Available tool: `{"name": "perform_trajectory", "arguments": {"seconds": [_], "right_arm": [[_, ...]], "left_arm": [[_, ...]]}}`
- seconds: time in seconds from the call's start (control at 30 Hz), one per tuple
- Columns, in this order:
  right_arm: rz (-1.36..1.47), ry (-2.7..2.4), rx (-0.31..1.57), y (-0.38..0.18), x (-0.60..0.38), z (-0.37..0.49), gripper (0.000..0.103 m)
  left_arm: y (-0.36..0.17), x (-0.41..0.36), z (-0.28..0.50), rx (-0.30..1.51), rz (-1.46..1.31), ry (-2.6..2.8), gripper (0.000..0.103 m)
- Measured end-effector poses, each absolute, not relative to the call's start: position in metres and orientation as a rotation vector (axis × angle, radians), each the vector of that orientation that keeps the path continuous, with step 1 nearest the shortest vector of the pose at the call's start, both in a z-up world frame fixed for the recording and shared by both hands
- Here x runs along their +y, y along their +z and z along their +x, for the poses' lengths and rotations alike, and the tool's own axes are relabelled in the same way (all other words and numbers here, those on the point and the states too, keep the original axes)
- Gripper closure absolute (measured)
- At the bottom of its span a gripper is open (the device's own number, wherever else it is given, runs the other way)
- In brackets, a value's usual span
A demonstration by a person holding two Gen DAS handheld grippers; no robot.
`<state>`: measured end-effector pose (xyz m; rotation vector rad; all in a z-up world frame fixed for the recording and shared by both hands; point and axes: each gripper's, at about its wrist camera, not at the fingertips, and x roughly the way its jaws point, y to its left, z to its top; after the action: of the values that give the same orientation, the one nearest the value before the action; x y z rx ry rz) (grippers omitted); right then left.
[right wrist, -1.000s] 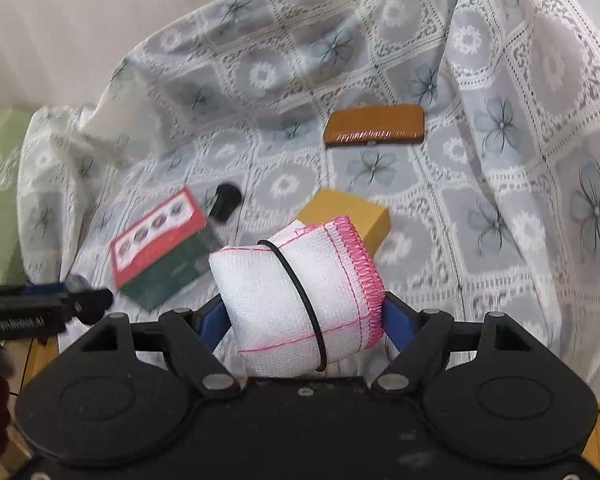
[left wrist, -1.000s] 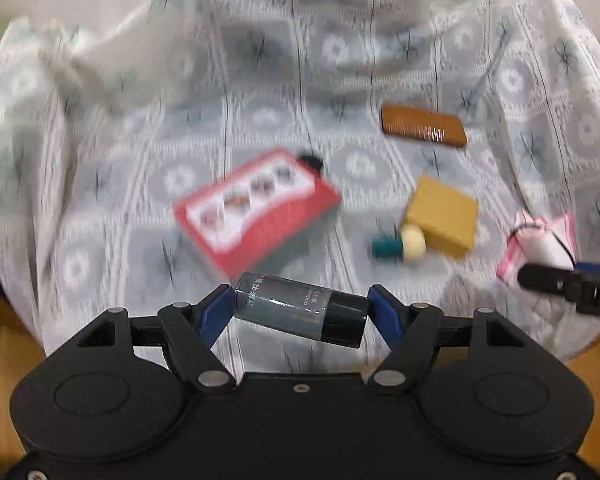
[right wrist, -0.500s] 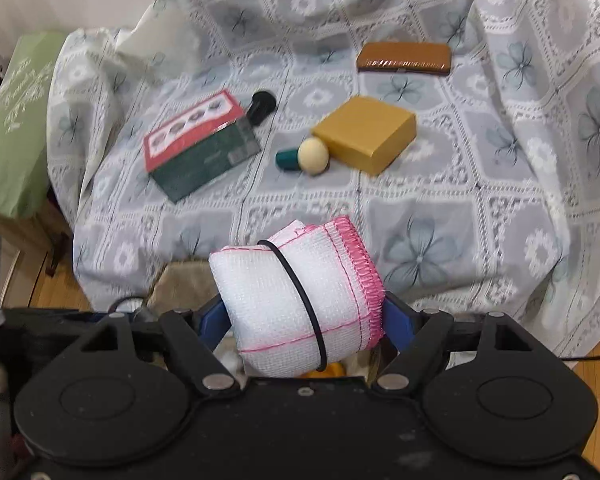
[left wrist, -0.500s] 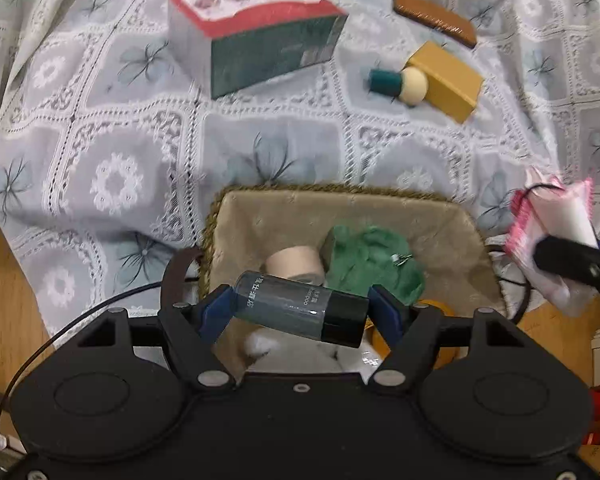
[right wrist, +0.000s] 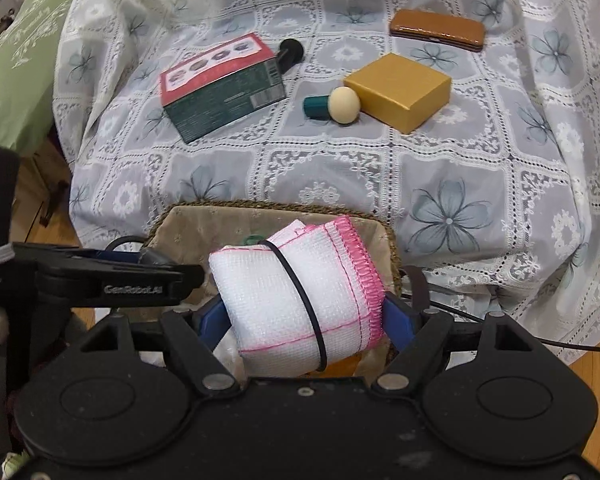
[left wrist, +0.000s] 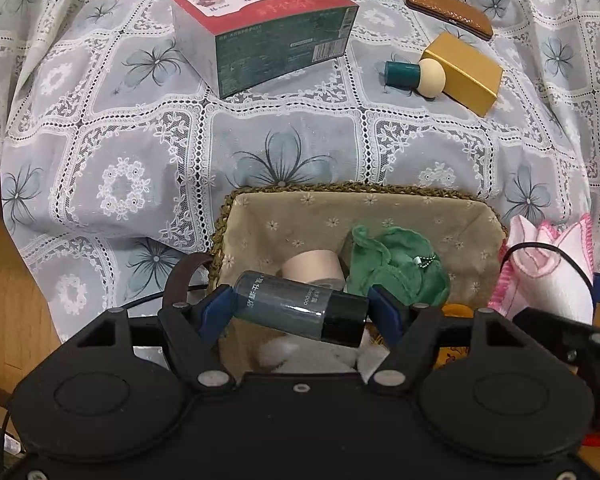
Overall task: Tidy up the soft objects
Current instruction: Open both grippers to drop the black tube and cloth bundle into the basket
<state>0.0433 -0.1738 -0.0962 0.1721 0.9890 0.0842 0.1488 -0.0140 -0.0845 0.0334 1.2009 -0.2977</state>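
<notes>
Rolled white cloth (right wrist: 296,296) with pink trim sits clamped in the right gripper (right wrist: 306,320), above the lined basket (left wrist: 380,208). Beside it, the left gripper (left wrist: 300,310) grasps a dark bottle (left wrist: 300,306) over that basket.

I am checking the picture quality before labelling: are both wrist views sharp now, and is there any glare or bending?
Left wrist view: sharp; a thin glare streak on the dark bottle; fisheye bends the lace cloth near the edges. Right wrist view: sharp, soft even light, no glare on the rolled white cloth; same edge bending.
</notes>
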Motion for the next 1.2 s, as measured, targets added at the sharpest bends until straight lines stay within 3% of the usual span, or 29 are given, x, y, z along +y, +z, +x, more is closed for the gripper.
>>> {"name": "perform_trajectory", "arguments": {"seconds": [0.97,1.2], "right_arm": [[0.225,0.090,0.981,-0.092,-0.184,0.033,0.019],[0.245,0.086,0.976,-0.094,-0.188,0.033,0.019]], "left_arm": [[-0.078,-0.015,0.146,1.207,0.008,-0.333,0.034],[-0.074,-0.018,0.146,1.206,0.007,-0.333,0.028]]}}
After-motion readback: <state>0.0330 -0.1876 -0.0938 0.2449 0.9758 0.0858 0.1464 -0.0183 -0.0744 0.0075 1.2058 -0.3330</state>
